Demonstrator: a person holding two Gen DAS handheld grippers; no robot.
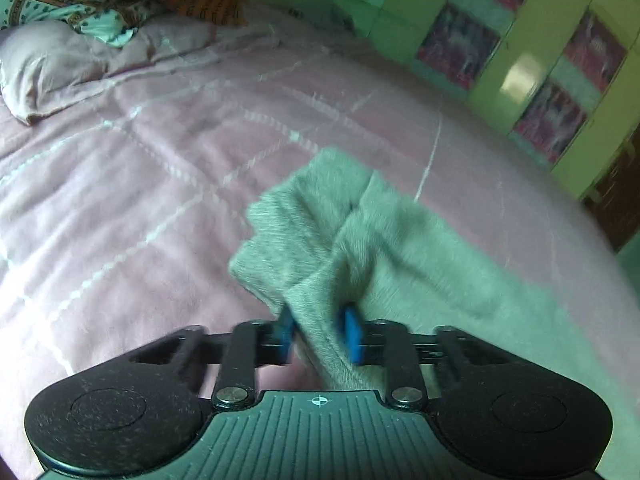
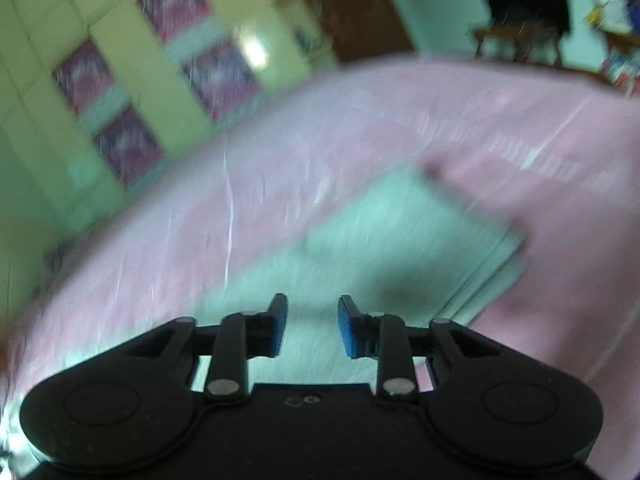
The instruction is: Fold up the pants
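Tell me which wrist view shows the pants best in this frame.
The left wrist view: the grey pants are fairly sharp there, bunched and lifted off the pink bedspread, pinched in the left gripper. The right wrist view shows them only as a blurred pale patch lying flat beyond the open right gripper.

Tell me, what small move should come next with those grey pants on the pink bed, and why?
Probably the left claw should carry its pinched bunch of the grey pants over toward the flat part and lay it down. It is shut on the cloth, lifted off the pink bedcover, while the right claw hangs open and empty over the flat fabric, so only the left can make the fold.
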